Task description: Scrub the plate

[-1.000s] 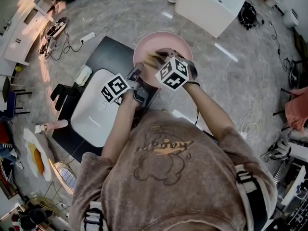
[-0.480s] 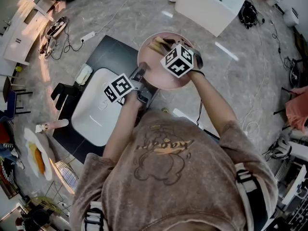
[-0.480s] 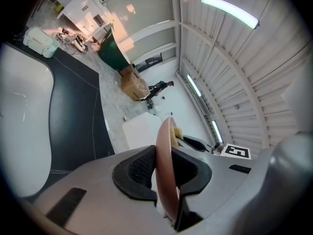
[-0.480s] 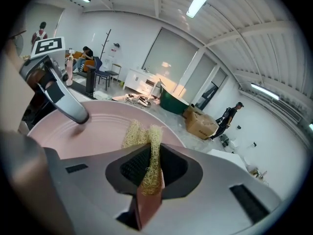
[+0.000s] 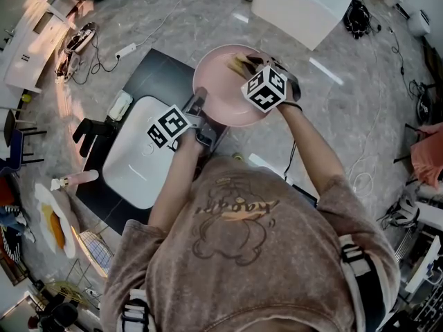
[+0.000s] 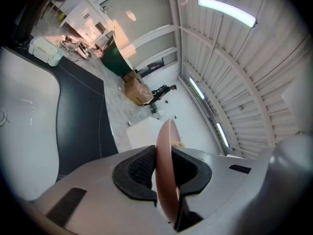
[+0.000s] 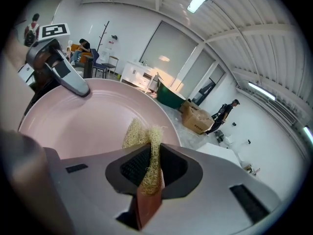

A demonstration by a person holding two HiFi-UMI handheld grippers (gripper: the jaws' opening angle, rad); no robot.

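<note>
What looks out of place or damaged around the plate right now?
Nothing stands out. The left gripper clamps the pink plate by its rim, and the right gripper holds the fibre scrubber at the plate's face. No cracks or spills show.

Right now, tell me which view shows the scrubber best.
Right gripper view: the straw-coloured scrubber is close-up, clamped in the right gripper over the plate. The head view shows only a yellowish tuft; the left gripper view, barely a speck.
</note>
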